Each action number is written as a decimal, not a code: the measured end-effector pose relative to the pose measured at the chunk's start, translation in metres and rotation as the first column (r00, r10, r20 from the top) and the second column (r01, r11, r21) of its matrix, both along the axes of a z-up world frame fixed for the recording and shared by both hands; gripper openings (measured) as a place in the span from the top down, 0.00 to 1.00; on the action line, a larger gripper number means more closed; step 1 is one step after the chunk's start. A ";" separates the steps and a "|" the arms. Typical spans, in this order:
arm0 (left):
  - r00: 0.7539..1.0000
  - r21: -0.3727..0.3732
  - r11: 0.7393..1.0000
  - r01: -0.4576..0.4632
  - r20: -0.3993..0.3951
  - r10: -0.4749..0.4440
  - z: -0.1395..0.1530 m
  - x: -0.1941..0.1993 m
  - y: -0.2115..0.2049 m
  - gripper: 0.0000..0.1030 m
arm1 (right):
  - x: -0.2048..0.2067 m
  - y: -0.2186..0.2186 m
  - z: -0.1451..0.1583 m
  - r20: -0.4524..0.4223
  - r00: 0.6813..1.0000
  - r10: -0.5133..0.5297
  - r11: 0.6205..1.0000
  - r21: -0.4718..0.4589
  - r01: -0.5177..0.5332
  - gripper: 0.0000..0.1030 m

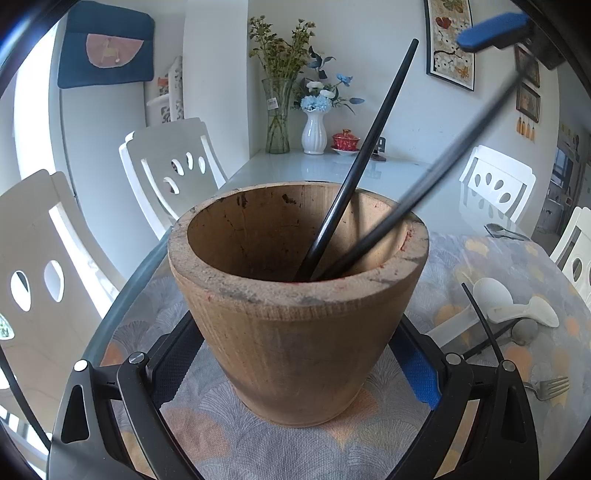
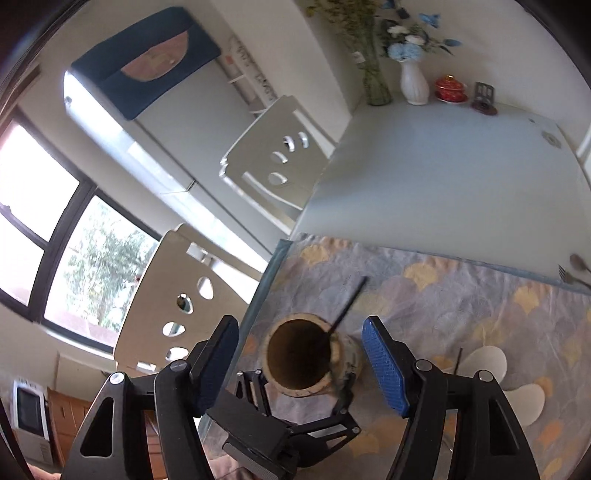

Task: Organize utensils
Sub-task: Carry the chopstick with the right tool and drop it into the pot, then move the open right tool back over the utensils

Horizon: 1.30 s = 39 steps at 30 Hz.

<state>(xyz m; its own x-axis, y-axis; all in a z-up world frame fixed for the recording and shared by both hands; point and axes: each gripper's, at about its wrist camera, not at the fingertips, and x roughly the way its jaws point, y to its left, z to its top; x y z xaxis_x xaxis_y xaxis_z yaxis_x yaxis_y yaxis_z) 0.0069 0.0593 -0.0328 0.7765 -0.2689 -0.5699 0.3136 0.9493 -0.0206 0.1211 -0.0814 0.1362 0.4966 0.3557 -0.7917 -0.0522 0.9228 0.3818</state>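
Note:
A brown wooden cup (image 1: 299, 325) stands on the patterned cloth, and my left gripper (image 1: 297, 328) is shut on its lower part, one finger on each side. Two black chopsticks lean in the cup: one sharp (image 1: 369, 147), the other blurred (image 1: 461, 147) and slanting up to the right. A blue pad (image 1: 491, 31) of my right gripper shows at the top right, apart from both sticks. In the right wrist view my right gripper (image 2: 301, 325) hangs open above the cup (image 2: 299, 391) with nothing between its fingers. A blurred chopstick (image 2: 349, 301) sticks out of the cup's far rim.
Right of the cup lie two white spoons (image 1: 517, 306), a loose black chopstick (image 1: 484, 325), a metal spoon (image 1: 524, 330) and a fork (image 1: 550, 387). Another spoon (image 1: 502, 230) lies farther back. Vases (image 1: 314, 133) stand at the table's far end. White chairs (image 1: 170, 162) line the sides.

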 end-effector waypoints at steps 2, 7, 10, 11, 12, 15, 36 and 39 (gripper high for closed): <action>1.000 0.000 1.000 -0.001 0.001 0.001 0.000 -0.001 -0.001 0.06 | -0.002 -0.008 0.000 -0.006 1.000 -0.019 1.000 0.012 0.019 0.34; 1.000 0.002 1.000 0.000 0.000 0.000 0.000 0.000 -0.001 0.06 | -0.005 -0.024 -0.001 -0.009 0.998 -0.069 0.997 0.042 0.070 0.34; 1.000 0.001 1.000 -0.001 0.001 0.001 0.000 -0.001 -0.001 0.06 | -0.009 -0.034 -0.003 -0.019 0.995 -0.098 0.994 0.046 0.098 0.34; 1.000 0.000 1.000 -0.001 0.000 0.001 0.000 0.000 -0.001 0.06 | -0.011 -0.037 -0.005 -0.025 0.994 -0.109 0.993 0.046 0.111 0.34; 1.000 0.001 1.000 -0.001 0.000 0.001 0.000 -0.001 -0.001 0.06 | -0.012 -0.042 -0.007 -0.034 0.992 -0.125 0.991 0.049 0.126 0.34; 1.000 0.001 1.000 0.000 0.000 0.000 0.000 0.000 -0.001 0.06 | -0.016 -0.059 -0.016 -0.068 0.982 -0.175 0.982 0.063 0.179 0.34; 1.000 -0.002 1.000 0.002 -0.014 -0.002 -0.003 0.001 -0.001 0.06 | -0.036 -0.102 -0.150 -0.419 0.868 -0.265 0.964 -0.099 0.246 0.34; 1.000 -0.002 1.000 0.003 -0.020 -0.003 -0.004 0.002 -0.001 0.06 | -0.039 -0.103 -0.167 -0.448 0.854 -0.264 0.964 -0.101 0.245 0.34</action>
<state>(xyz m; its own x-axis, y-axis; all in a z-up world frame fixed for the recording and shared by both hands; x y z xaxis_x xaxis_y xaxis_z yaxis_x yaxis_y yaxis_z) 0.0091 0.0587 -0.0371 0.7642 -0.2717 -0.5850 0.3155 0.9485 -0.0284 0.0825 -0.1846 -0.0312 0.1484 0.2302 -0.9618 0.3566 0.8946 0.2692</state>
